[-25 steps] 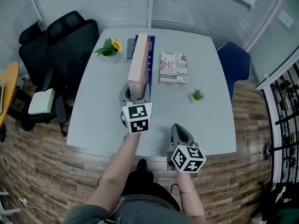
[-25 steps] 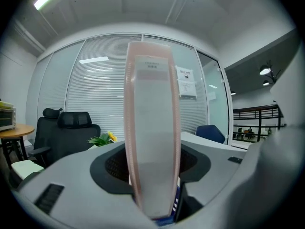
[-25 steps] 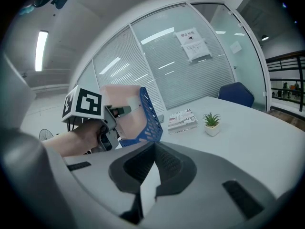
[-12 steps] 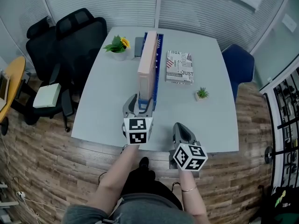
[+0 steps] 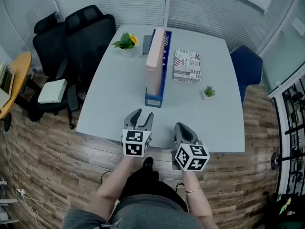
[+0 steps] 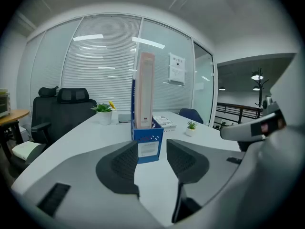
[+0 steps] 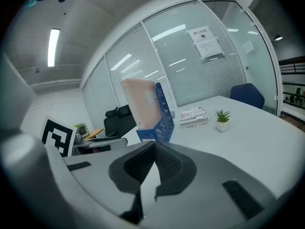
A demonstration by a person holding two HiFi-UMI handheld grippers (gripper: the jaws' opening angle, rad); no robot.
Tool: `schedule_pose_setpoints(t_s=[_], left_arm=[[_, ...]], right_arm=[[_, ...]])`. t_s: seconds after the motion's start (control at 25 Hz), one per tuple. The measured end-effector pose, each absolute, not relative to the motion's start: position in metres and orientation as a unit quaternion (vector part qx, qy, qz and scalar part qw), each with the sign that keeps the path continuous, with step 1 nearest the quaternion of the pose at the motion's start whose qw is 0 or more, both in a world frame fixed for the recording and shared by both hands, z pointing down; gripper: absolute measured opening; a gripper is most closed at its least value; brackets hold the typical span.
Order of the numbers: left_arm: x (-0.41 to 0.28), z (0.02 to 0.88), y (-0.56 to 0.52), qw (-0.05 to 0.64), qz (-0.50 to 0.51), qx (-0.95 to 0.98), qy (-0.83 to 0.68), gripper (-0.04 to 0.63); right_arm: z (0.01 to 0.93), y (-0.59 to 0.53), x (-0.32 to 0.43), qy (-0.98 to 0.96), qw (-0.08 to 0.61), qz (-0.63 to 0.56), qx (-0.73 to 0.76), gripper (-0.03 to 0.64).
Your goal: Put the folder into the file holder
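Now the folder (image 5: pixel 155 56) is standing in the file holder (image 5: pixel 155 100) toward the table's (image 5: pixel 119 94) far edge. Our empty left tongs (image 5: pixel 144 114) are closing, our right tongs (image 5: pixel 180 127) are pressed together, and we are avoiding nudging the holder.

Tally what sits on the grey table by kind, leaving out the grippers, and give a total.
Potted plants: 2, the sunflower plant and the small green plant
File holder: 1
Folder: 1, standing in the holder
Book: 1
Dark flat item behind the holder: 1
Total: 6
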State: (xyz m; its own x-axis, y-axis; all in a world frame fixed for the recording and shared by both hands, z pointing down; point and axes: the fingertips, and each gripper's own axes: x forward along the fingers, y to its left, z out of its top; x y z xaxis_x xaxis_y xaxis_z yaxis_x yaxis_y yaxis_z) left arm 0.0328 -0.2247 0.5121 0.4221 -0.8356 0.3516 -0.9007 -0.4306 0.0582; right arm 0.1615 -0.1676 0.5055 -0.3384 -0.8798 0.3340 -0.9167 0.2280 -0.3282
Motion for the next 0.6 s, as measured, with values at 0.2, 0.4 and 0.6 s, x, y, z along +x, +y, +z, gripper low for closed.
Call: schedule_pose_setpoints(t_s=[0.2, 0.4, 0.6], left_arm=[[0.022, 0.521, -0.198, 0.129, 0.142, 0.839, -0.509, 0.152], [0.011, 0.525, -0.175, 0.134, 0.140, 0.839, -0.508, 0.094], [0.002, 0.524, -0.159, 0.133, 0.138, 0.836, -0.513, 0.052]], right_arm=[[0.508, -0.155, 0.156, -0.789, 0.047, 0.233, 0.566, 0.006], [0.508, -0.141, 0.156, -0.795, 0.047, 0.225, 0.561, 0.006], [0.508, -0.133, 0.158, -0.799, 0.053, 0.220, 0.557, 0.003]])
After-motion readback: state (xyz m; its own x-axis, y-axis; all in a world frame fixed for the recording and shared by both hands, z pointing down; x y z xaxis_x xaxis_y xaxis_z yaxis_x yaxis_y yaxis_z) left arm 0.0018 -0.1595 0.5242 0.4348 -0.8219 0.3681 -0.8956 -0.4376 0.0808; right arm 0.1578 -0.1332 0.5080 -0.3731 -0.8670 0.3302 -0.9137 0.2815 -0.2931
